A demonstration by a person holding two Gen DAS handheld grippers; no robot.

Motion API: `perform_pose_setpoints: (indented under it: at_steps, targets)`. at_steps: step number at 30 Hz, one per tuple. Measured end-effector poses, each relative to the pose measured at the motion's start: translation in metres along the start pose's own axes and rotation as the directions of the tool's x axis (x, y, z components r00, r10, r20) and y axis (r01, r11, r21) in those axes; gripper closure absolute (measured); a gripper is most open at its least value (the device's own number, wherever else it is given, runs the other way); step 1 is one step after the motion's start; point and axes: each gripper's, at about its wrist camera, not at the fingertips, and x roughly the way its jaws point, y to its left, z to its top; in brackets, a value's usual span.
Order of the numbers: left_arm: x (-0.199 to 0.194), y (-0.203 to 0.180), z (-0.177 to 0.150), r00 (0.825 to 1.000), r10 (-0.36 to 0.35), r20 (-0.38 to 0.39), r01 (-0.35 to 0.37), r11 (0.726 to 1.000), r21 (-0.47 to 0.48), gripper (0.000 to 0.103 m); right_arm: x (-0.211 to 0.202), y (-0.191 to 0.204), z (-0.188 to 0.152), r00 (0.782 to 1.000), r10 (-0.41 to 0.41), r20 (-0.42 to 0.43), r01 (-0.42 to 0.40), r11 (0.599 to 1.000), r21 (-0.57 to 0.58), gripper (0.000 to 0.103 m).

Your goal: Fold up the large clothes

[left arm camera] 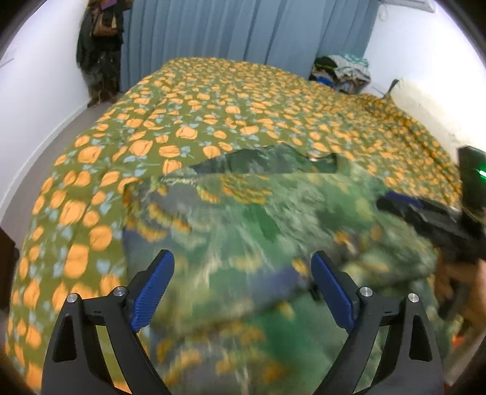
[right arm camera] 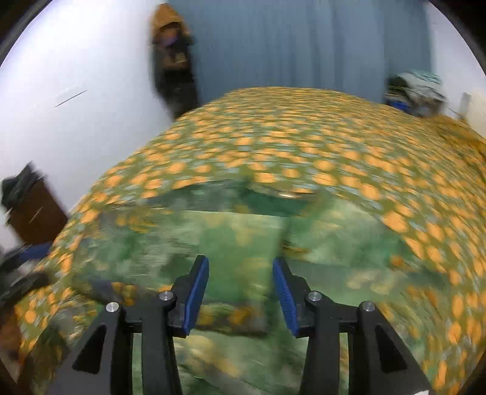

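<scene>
Left gripper (left arm camera: 243,285) fingers spread wide, right gripper (right arm camera: 241,291) fingers parted less, both empty.

White walls (left arm camera: 36,91), blue curtain (left arm camera: 243,30), bed with orange-flowered cover (left arm camera: 212,100), grey floor (left arm camera: 45,158).

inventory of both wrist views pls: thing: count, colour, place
garment: 1, green with orange and blue print, near end of bed, blurred
bedspread: 1, olive with orange flowers, covers bed
curtain: 1, blue-grey, back wall
hanging clothes: dark and brown, left corner
clothes pile: mixed colours, far right of bed
brown furniture: 1, left by wall
left gripper: black, blue pads, open over garment
right gripper: black, blue pads, open over garment
</scene>
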Motion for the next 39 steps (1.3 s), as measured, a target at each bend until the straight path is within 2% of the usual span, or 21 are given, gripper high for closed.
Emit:
perform_pose_setpoints:
  at_steps: [2,3,5,8,12,15,17,18,20,22,26,30,32,35,39]
  targets:
    - [0.03,0.004,-0.002,0.998,0.039,-0.046,-0.039,0.999,0.004,0.014,0.03,0.003,-0.001,0.996,0.036,-0.078,-0.036,0.999,0.009,0.058]
    - [0.044,0.005,-0.008,0.995,0.057,-0.08,-0.056,0.998,0.012,0.015,0.051,0.001,-0.009,0.989,0.03,-0.142,-0.027,0.999,0.024,0.059]
    - [0.065,0.007,-0.021,0.988,0.082,-0.129,-0.077,0.996,0.045,0.015,0.074,-0.005,-0.027,0.976,0.032,-0.215,-0.021,0.998,0.053,0.059]
    - [0.074,0.001,-0.036,0.985,0.126,-0.115,-0.113,0.987,0.115,0.014,0.083,-0.008,-0.041,0.983,0.04,-0.18,-0.027,0.997,0.072,0.059]
    - [0.072,0.001,-0.034,0.984,0.13,-0.123,-0.116,0.986,0.118,0.013,0.084,-0.003,-0.045,0.986,0.019,-0.166,-0.01,0.999,0.054,0.059]
    - [0.053,-0.004,-0.022,0.98,0.15,-0.128,-0.136,0.984,0.114,0.014,0.084,-0.005,-0.045,0.986,0.024,-0.164,-0.013,0.998,0.064,0.059]
    - [0.032,-0.012,-0.006,0.992,0.078,-0.095,-0.071,0.995,0.075,0.013,0.082,-0.003,-0.044,0.986,0.024,-0.164,-0.013,0.998,0.066,0.059]
    - [0.022,-0.015,0.004,0.997,0.04,-0.068,-0.037,0.998,0.049,0.009,0.081,-0.003,-0.044,0.986,0.024,-0.162,-0.013,0.998,0.065,0.059]
    - [0.016,-0.018,0.021,1.0,0.008,-0.03,-0.007,1.0,0.014,0.005,0.083,-0.003,-0.044,0.987,0.019,-0.158,-0.009,0.998,0.064,0.059]
    - [0.025,-0.021,0.039,1.0,0.004,-0.009,-0.004,1.0,0.008,0.005,0.084,-0.003,-0.043,0.988,0.011,-0.156,-0.001,0.998,0.059,0.059]
    - [0.07,-0.014,0.053,0.997,0.08,-0.023,-0.08,0.997,-0.007,0.005,0.084,-0.002,-0.044,0.988,0.005,-0.157,0.003,0.998,0.056,0.059]
    - [0.116,0.009,0.043,0.986,0.131,-0.101,-0.135,0.99,-0.04,0.005,0.084,-0.002,-0.045,0.988,0.005,-0.155,0.004,0.998,0.056,0.059]
    - [0.134,0.021,0.03,0.984,0.122,-0.13,-0.131,0.99,-0.057,0.003,0.084,-0.001,-0.046,0.988,-0.001,-0.152,0.008,0.999,0.049,0.059]
    - [0.135,0.022,0.021,0.988,0.127,-0.089,-0.132,0.99,-0.047,0.002,0.084,0.001,-0.047,0.989,-0.01,-0.151,0.015,0.999,0.038,0.059]
    - [0.132,0.019,0.018,0.989,0.129,-0.075,-0.132,0.99,-0.042,0.002,0.084,0.001,-0.048,0.989,-0.013,-0.146,0.019,0.999,0.037,0.059]
